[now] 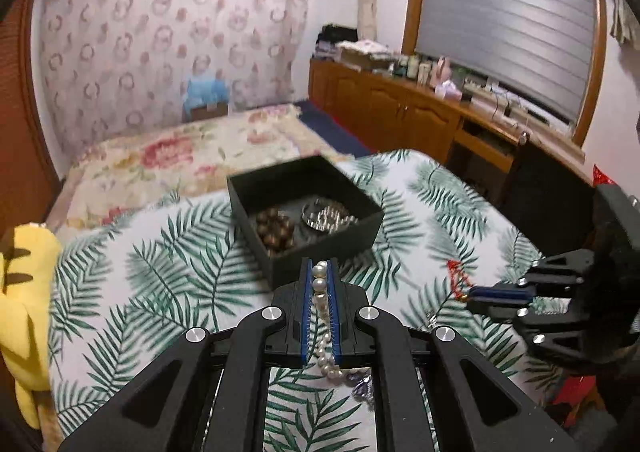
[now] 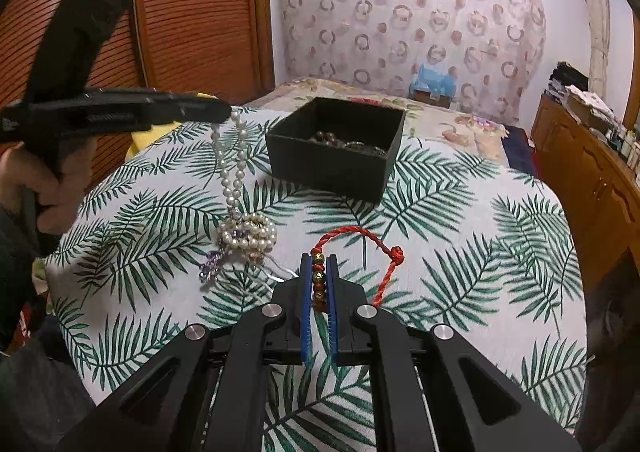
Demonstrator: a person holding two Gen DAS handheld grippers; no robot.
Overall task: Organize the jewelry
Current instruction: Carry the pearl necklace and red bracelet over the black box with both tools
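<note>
My left gripper [image 1: 319, 266] is shut on a white pearl necklace [image 1: 320, 286], held just in front of the black open box [image 1: 304, 207]. In the right wrist view the pearl necklace [image 2: 230, 167] hangs from the left gripper [image 2: 222, 111], its lower coils [image 2: 250, 234] still lying on the cloth. My right gripper [image 2: 319, 260] is shut on a red cord bracelet [image 2: 348, 234] with small gold beads. From the left wrist view the right gripper [image 1: 468, 294] sits low at the right. The box [image 2: 336, 155] holds brown beads [image 1: 276, 230] and a silver bracelet [image 1: 326, 215].
A round table with a palm-leaf cloth [image 2: 460, 252] carries everything. A purple crystal piece [image 2: 210, 266] lies by the pearl coils. A bed [image 1: 180, 159] stands behind, a wooden cabinet [image 1: 400, 111] to the right, and a yellow plush toy [image 1: 24, 300] at the left edge.
</note>
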